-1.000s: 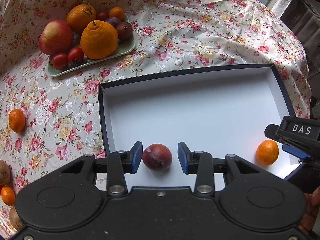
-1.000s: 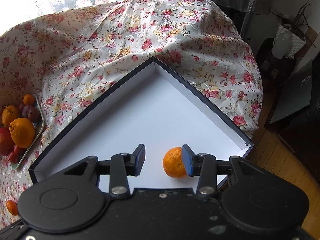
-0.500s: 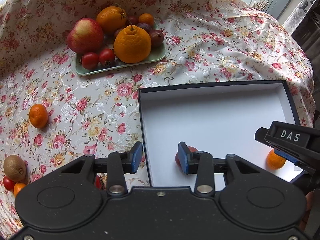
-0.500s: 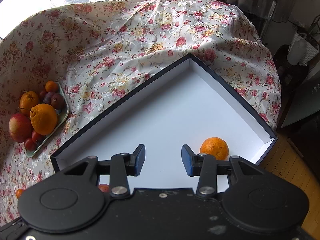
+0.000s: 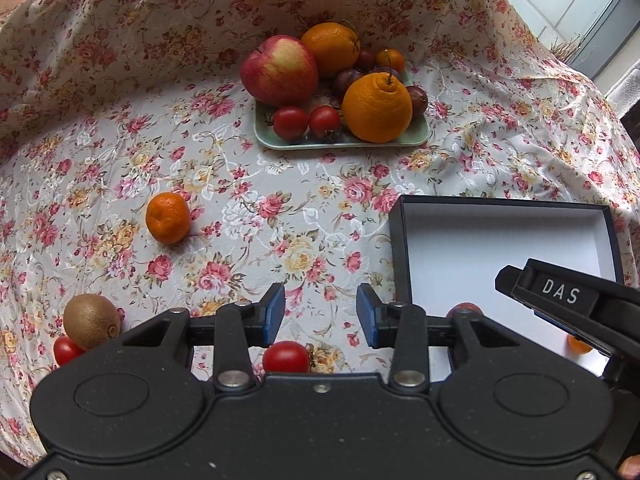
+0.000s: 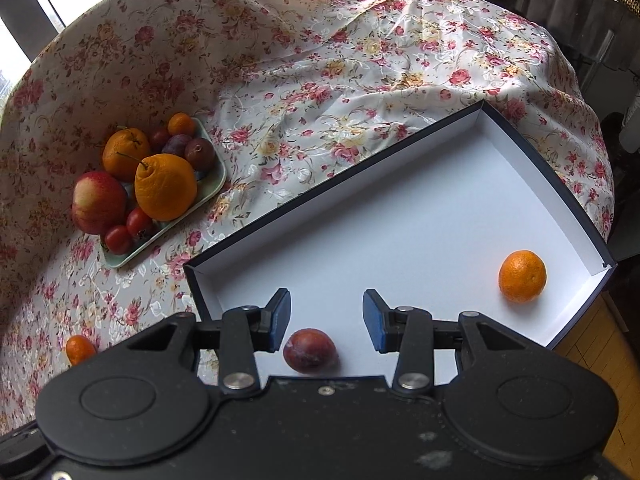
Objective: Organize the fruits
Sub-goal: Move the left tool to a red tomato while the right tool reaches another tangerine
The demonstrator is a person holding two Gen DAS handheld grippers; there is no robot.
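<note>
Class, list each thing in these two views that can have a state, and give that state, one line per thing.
Box: open, no lid, holding two fruits.
Plum: loose inside the box.
Mandarin: loose inside the box.
Green tray: piled with fruit.
Left hand-held gripper: open, empty, over the cloth.
Right hand-held gripper: open, empty, over the box.

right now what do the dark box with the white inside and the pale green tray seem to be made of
The dark box with the white inside looks like stiff cardboard: thin straight walls, sharp folded corners, a matt white lining and a dark outer skin. The pale green tray looks like glazed ceramic or melamine: a smooth rounded rim with a soft sheen. Which of the two, the pictures leave open.
</note>
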